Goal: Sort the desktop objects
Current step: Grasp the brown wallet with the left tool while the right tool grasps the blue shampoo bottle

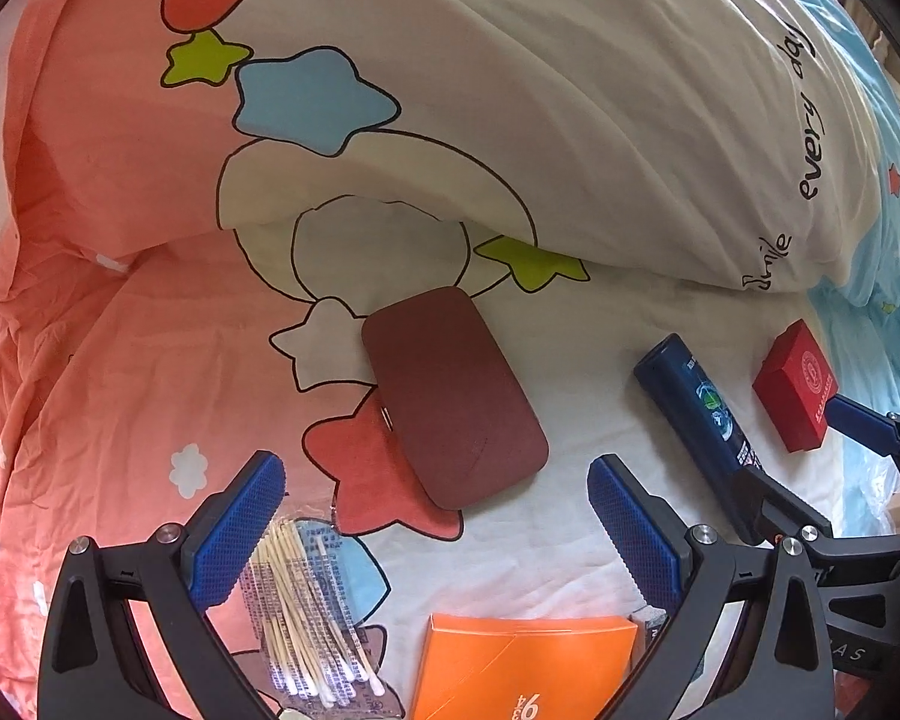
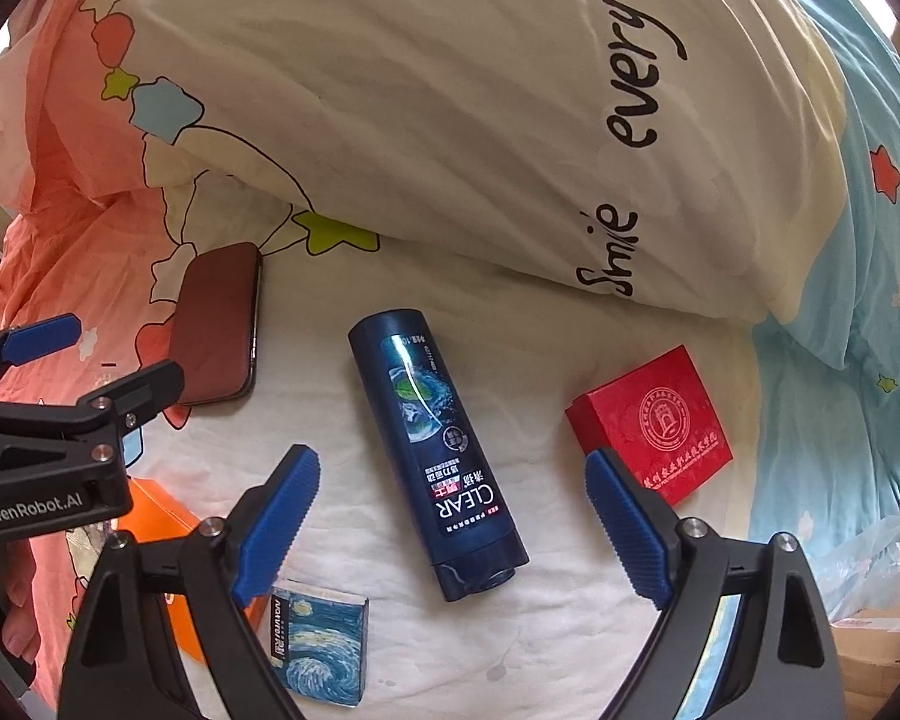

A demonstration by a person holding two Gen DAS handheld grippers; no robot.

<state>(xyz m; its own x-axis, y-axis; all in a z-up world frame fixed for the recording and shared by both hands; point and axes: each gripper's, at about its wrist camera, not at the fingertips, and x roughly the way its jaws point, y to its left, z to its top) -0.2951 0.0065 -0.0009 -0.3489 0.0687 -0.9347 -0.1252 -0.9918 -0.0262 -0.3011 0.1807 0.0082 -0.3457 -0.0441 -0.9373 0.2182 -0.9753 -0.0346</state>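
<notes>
Objects lie on a patterned bedsheet (image 1: 540, 540). A maroon flat case (image 1: 453, 396) lies ahead of my open, empty left gripper (image 1: 435, 528); it also shows in the right wrist view (image 2: 219, 324). A bag of cotton swabs (image 1: 309, 612) lies under the left finger, and an orange box (image 1: 522, 666) lies below the gap. My right gripper (image 2: 450, 516) is open and empty, its fingers on either side of a dark blue CLEAR bottle (image 2: 438, 456) lying flat. A red box (image 2: 651, 420) lies beside the right finger. A starry-night box (image 2: 321, 639) lies near the left finger.
A bulky folded quilt (image 2: 450, 120) with "Smile every day" print rises behind the objects. A light blue sheet (image 2: 870, 360) lies to the right. A cardboard box and plastic wrap (image 2: 870, 618) sit at the far lower right.
</notes>
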